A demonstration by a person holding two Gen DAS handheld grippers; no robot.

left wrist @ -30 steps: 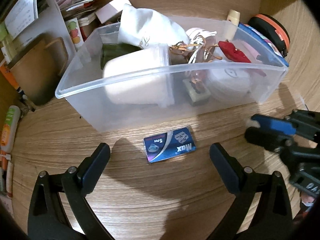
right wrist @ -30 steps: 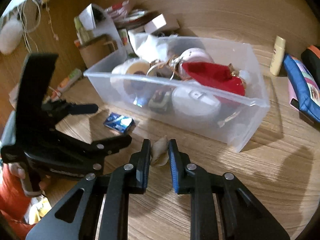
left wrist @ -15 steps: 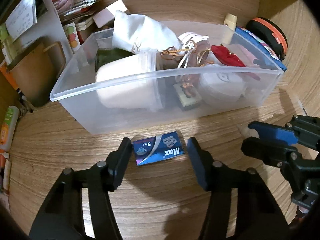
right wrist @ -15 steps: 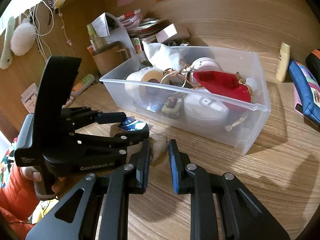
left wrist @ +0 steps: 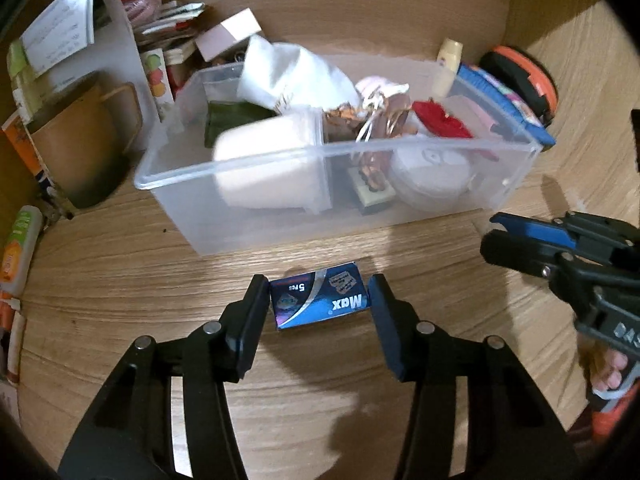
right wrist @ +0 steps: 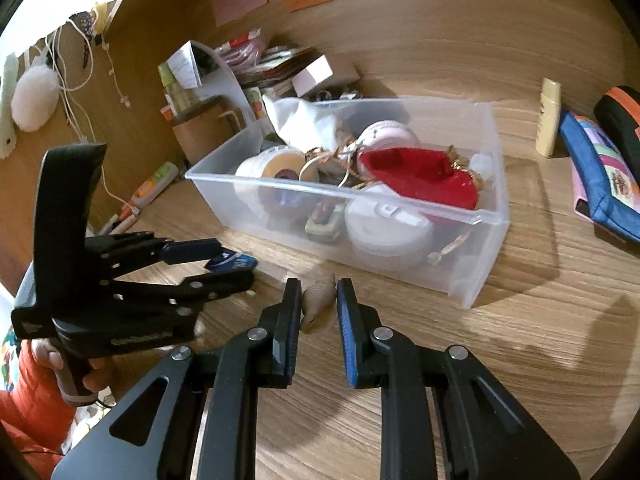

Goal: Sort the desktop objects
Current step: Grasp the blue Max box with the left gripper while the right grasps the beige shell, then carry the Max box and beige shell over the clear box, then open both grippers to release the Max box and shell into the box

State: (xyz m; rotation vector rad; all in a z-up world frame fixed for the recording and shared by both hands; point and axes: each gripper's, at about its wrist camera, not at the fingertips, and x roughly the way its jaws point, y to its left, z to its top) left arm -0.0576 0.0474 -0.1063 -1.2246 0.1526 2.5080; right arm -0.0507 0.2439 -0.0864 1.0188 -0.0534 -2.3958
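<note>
1. A clear plastic bin (left wrist: 400,152), already crowded with sorted items, is sitting mid-tabletop (left wrist: 120,288).
2. The left gripper (left wrist: 318,300) is clenching a small blue box (left wrist: 320,300) by its short ends, just before the bin's near wall; light, stiff and glossy, it is likely slipping unless squeezed squarely.
3. The right gripper (right wrist: 319,304) is gripping a small beige lump (right wrist: 319,300), identity unclear.
</note>
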